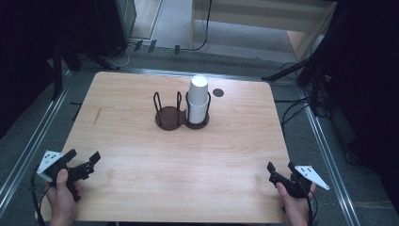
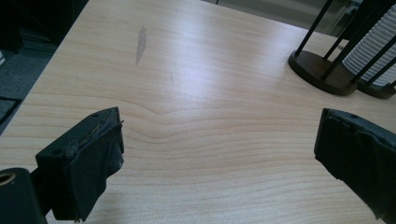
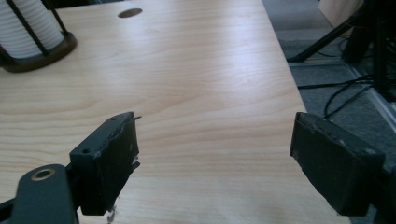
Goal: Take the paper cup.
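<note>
Two-ring holder (image 1: 182,117) set on the table (image 1: 141,188) behind its middle, stack of cups (image 1: 198,99) seated in the holder's right ring, left ring unfilled, round hole (image 1: 218,92) just behind and right of the stack, left gripper (image 1: 84,162) held at the near left corner, right gripper (image 1: 273,172) at the near right corner, both well apart from the holder.

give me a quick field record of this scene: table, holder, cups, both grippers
table: light wooden table, small dark round spot near the far edge
holder: dark two-ring wire holder, mid-table toward the far side
cups: white cup stack upright in the holder's right ring; left ring empty
left gripper: near left corner, jaws open, nothing between them
right gripper: near right corner, jaws open, nothing between them
contact: neither gripper touches holder or cups
</note>
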Demonstrator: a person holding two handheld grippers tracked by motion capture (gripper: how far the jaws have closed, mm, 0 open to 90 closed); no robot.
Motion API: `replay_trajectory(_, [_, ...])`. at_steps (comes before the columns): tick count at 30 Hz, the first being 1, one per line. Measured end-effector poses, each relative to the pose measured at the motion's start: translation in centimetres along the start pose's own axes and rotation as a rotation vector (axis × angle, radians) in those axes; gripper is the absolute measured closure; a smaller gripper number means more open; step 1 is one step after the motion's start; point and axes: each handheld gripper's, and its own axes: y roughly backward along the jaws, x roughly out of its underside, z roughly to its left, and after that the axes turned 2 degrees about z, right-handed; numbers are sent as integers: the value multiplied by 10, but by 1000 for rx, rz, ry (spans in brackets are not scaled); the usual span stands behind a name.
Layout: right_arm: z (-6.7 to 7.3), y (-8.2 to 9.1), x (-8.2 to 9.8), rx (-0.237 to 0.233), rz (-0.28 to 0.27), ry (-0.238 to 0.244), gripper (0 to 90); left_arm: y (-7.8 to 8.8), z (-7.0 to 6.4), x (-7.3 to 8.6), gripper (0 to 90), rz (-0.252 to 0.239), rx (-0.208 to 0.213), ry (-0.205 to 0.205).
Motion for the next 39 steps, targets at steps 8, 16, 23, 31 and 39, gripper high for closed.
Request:
replay_trajectory(8, [10,4,-25,-11,-38,5,148,-2,-3,1,18,9,-10,-39])
replay_trajectory(16, [28,-3,-48,-5,-44,24,149,-3,-3,0,19,23,14,-38])
replay_trajectory(23, [53,-10,-67,-50,-46,59,150,-5,-2,-1,19,41,15,-33])
replay_trajectory(31, [77,-23,-83,-81,-41,100,149,-5,-1,-1,19,48,24,-29])
replay_trajectory(39, [98,-34,-98,-118,-41,136,148,-5,-1,-1,19,48,30,-31])
